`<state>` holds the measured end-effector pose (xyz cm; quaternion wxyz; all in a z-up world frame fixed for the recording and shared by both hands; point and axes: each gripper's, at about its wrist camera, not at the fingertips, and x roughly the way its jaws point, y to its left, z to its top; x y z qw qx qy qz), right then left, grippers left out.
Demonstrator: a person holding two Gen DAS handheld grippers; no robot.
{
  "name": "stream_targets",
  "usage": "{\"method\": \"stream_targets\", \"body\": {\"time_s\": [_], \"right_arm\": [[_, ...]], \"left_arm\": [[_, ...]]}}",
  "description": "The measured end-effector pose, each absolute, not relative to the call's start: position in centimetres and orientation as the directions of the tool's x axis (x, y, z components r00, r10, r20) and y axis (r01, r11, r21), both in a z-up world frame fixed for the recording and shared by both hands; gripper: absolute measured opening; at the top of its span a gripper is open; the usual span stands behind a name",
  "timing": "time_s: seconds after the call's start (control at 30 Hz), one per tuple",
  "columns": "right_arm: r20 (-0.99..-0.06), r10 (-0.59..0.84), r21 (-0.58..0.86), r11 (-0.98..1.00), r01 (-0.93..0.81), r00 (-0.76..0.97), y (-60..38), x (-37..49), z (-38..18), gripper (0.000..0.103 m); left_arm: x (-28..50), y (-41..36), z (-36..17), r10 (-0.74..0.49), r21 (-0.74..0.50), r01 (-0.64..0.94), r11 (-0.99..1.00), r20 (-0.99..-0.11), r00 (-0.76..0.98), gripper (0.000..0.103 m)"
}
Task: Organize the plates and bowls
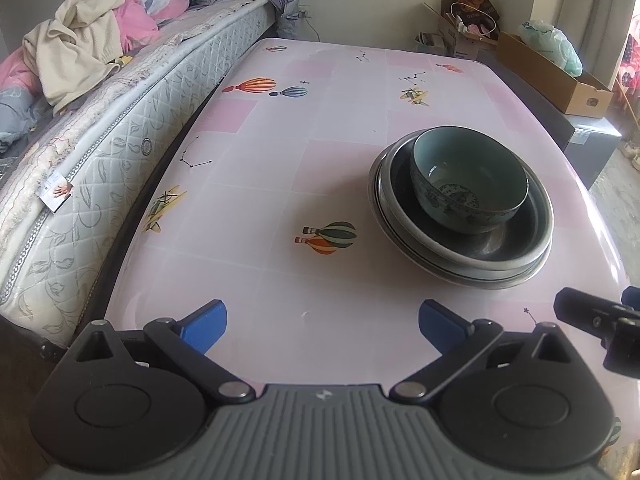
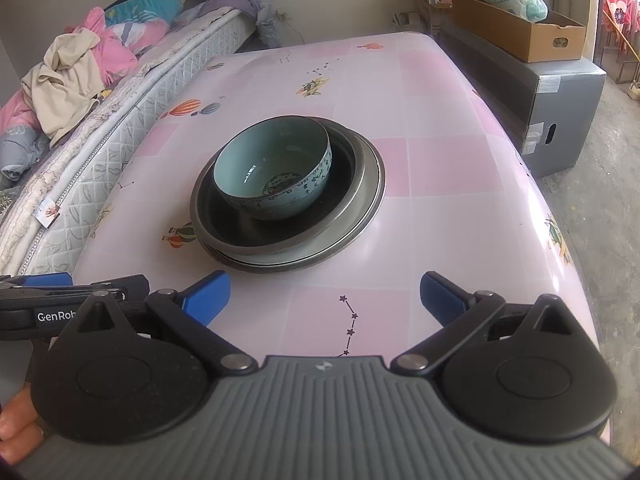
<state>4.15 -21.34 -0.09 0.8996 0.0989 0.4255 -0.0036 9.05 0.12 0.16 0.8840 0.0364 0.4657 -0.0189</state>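
Note:
A teal bowl sits inside a dark plate that rests on a lighter grey plate, all stacked on the pink table. The stack is ahead and to the right of my left gripper, which is open and empty. In the right wrist view the bowl, the dark plate and the grey plate lie straight ahead of my right gripper, also open and empty. The right gripper shows at the left view's right edge; the left one shows at the right view's left edge.
A mattress piled with clothes runs along the table's left edge. Cardboard boxes and a grey box stand beyond the table's right side. The tablecloth has balloon and plane prints.

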Motion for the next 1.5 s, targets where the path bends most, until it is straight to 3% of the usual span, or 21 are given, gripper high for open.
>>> {"method": "stream_targets", "body": {"time_s": [1.5], "right_arm": [[-0.776, 0.075, 0.157, 0.985, 0.076, 0.626, -21.17, 4.14, -0.34, 0.102]], "left_arm": [[9.07, -0.05, -0.41, -0.022, 0.027, 0.080, 0.996, -0.830, 0.557, 0.103]]}}
